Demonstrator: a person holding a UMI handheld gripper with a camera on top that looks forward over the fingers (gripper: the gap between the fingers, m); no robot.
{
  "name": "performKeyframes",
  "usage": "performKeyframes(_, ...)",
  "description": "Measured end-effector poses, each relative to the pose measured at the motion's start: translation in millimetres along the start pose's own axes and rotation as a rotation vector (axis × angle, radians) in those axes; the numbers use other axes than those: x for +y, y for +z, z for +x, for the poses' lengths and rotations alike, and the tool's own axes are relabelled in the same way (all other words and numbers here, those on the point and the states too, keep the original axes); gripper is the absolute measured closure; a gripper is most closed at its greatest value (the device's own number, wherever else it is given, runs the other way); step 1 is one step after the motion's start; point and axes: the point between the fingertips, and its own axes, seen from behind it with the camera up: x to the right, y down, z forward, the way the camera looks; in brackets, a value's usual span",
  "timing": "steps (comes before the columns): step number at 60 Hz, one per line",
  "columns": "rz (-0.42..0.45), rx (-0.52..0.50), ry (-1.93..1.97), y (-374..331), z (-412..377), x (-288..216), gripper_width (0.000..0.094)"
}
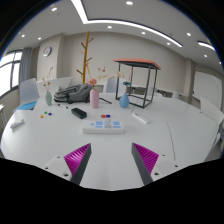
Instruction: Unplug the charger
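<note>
Power strip: a white power strip (pixel 102 126) is lying flat on the tabletop (pixel 180 135), just ahead of the gripper (pixel 112 160) and slightly toward its left finger. Coloured spots are showing on its top, probably sockets, switches or plug faces.

Charger: the likeliest candidate is the small block sitting on the strip, though it is too small to tell for certain which piece is the charger.

Why placed so: the strip is resting face up in the open, so a plug can be pulled straight off it, with bare tabletop around it for an approach.

Gripper: it is hovering back from the strip, aimed across the tabletop. The jaws are standing wide apart, holding nothing, with the purple pads (pixel 77 158) facing inward. This looks like a pose of lining up, not gripping.

Nearby things: a dark flat object (pixel 79 113) is lying just beyond the strip, and another small dark item (pixel 140 117) is lying to the right.

Further out: a pink bottle (pixel 95 97) and a blue bottle (pixel 124 100) are standing upright near a dark bag (pixel 70 94).

Background: a red-topped frame table (pixel 137 66) and a wooden coat stand (pixel 86 50) are standing beyond the tabletop.

Writing: no brand, label or lettering is showing clearly enough to read.

Stage, as a judgement: the unplugging is not yet begun.
</note>
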Motion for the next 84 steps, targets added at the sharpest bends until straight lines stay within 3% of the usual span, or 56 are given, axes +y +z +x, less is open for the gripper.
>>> performKeyframes(25, 0.028, -0.093, -0.012, 123.2, -22.8, -24.7, 0.0083)
performKeyframes(58, -0.033, -0.104, 0.022, 253.9, -20.6, -38.5, 0.0096)
performKeyframes(60, -0.033, -0.111, 0.027, 256.4, -21.3, -38.7, 0.0135)
performKeyframes(62, -0.031, -0.116, 0.02, 258.9, -22.5, -38.7, 0.0267)
performKeyframes(65, -0.029, -0.133, -0.011, 262.4, -25.2, -39.4, 0.0767)
performKeyframes(78, -0.07, -0.197, 0.019, 264.7, -28.8, -45.7, 0.0821)
performKeyframes(80, -0.029, -0.208, 0.029, 254.6, -27.7, -63.9, 0.0823)
performKeyframes(84, 0.15, -0.127, -0.007, 236.6, -2.0, -134.2, 0.0855)
